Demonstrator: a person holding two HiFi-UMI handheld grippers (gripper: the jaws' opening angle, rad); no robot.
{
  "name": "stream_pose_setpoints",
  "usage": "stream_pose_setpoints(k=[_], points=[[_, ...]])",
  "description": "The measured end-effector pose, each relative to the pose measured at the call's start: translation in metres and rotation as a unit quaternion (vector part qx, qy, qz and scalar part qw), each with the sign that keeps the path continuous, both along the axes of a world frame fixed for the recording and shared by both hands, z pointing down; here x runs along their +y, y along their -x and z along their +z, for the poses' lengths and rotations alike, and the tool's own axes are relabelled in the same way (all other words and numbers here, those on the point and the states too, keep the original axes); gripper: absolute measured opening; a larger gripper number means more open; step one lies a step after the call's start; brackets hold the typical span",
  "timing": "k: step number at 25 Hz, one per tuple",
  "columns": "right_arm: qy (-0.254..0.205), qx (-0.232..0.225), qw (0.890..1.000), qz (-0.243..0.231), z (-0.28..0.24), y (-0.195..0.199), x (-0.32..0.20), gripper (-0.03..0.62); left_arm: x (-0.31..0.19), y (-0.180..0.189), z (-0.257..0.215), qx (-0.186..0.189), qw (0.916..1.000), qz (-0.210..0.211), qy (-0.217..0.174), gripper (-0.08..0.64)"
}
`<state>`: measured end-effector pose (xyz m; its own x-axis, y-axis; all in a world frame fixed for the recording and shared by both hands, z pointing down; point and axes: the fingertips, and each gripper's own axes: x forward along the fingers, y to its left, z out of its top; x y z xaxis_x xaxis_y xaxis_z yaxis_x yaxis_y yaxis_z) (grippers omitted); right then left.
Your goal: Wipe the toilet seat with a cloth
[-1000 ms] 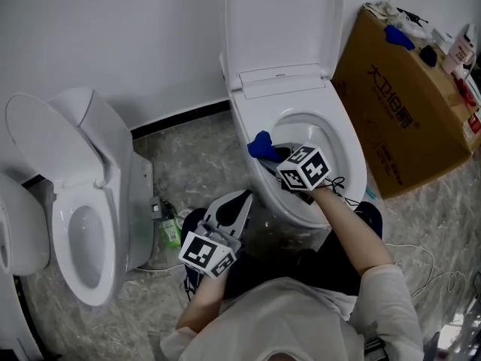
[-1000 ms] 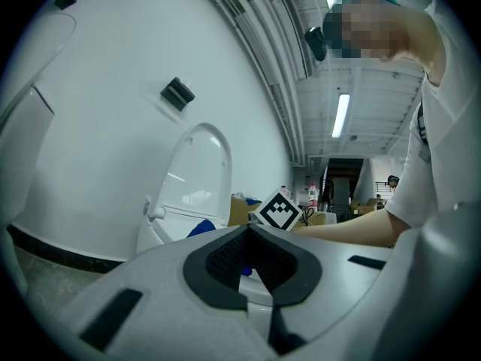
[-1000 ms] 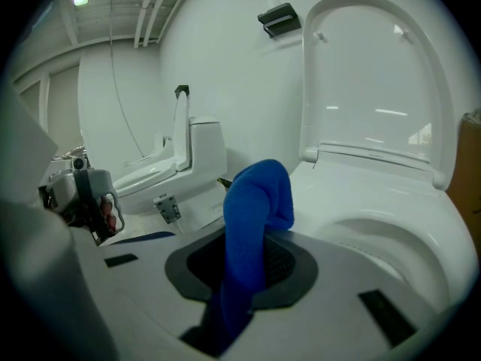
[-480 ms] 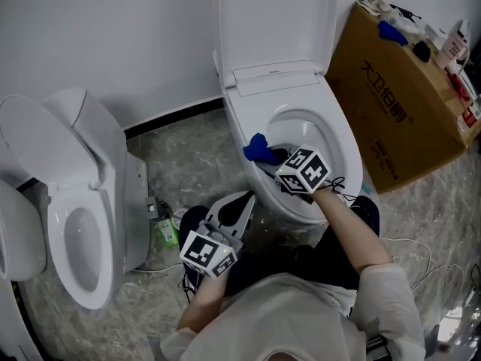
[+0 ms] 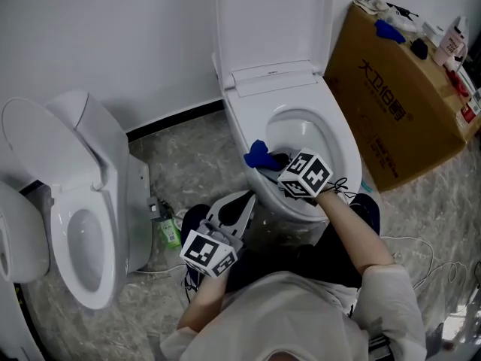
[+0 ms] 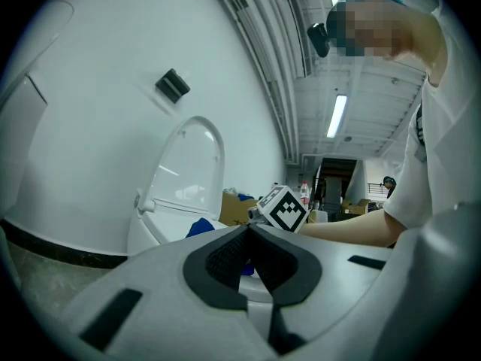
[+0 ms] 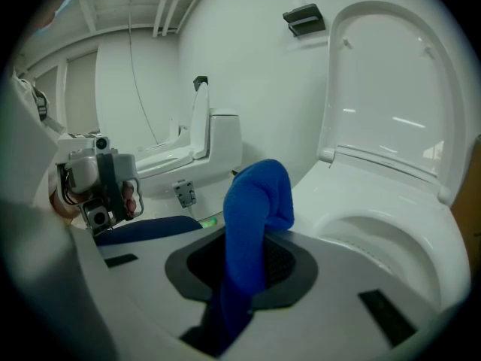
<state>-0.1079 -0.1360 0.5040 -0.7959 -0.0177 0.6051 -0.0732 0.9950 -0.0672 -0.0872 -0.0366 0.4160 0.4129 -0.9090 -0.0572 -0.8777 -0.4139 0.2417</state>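
Right gripper (image 5: 270,161): jaws clamped on the blue cloth (image 5: 258,154), which stands up from between them as a folded wad in the right gripper view (image 7: 254,201).
Cloth's place: at the left-front arc of the toilet seat (image 5: 240,130), by its inner edge. Whether it presses on the seat or sits just above it I cannot tell.
Why gripped so: the wad sticks out past the jaw tips, so soft cloth rather than hard jaw would meet the seat.
Left gripper (image 5: 239,201): jaws together with nothing between them, held low off the seat's left-front, over the floor. Judged parked there, since 1 gripper is enough for wiping.
Lid (image 5: 274,21): raised upright behind the seat, which leaves the whole ring bare for the cloth.
Step, as a judgement: wiping along the seat's left side; the back and right arcs look likely to remain.
Risk: the loose end of the wad hangs near the bowl inside the seat and could dip in.
Surroundings: a cardboard box (image 5: 398,104) just right of the seat; a 2nd toilet (image 5: 83,224) well to the seat's left.
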Motion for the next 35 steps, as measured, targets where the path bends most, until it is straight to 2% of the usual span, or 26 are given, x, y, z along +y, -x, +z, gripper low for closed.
stream_pose_setpoints(k=[6, 21, 30, 35], points=[[-0.009, 0.011, 1.000, -0.025, 0.001, -0.009, 0.015, 0.051, 0.002, 0.000, 0.003, -0.014, 0.9999, -0.004, 0.001, 0.005], [-0.012, 0.029, 0.998, -0.056, 0.002, -0.029, 0.041, 0.051, -0.001, 0.010, 0.007, -0.001, 0.9998, -0.017, 0.005, 0.005], [-0.034, 0.043, 0.995, -0.079, 0.002, -0.045, 0.057, 0.051, 0.002, 0.008, 0.008, -0.004, 0.9999, -0.012, 0.008, 0.005], [-0.052, 0.051, 0.995, -0.075, 0.002, -0.052, 0.065, 0.051, 0.003, 0.005, 0.011, -0.004, 0.9999, -0.007, 0.008, 0.005]])
